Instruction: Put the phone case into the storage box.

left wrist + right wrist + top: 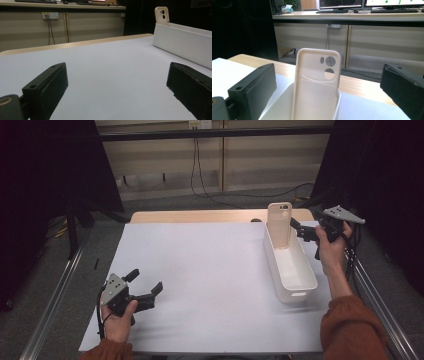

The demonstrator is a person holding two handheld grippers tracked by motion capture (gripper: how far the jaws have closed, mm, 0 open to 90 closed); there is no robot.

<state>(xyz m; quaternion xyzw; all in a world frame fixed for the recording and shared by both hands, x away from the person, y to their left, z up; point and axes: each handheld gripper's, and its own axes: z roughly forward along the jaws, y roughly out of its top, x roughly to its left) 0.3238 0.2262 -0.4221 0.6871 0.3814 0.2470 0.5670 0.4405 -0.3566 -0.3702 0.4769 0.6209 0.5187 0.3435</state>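
The right gripper (300, 231) is hovering with its jaws standing wide apart and gripping nothing, just beside the far end of the long white plastic bin (305, 285). Straight ahead of that claw, in line with the gap between its jaws, the cream-coloured soft phone case (315, 85) is standing upright inside the bin's far end, leaning against the end wall, its camera cut-outs near the top. The claw is not touching the case. The left gripper (146, 285) is resting low over the white table sheet (200, 270), jaws also spread wide and empty, with the bin (182, 45) and case (161, 15) well ahead and to its right.
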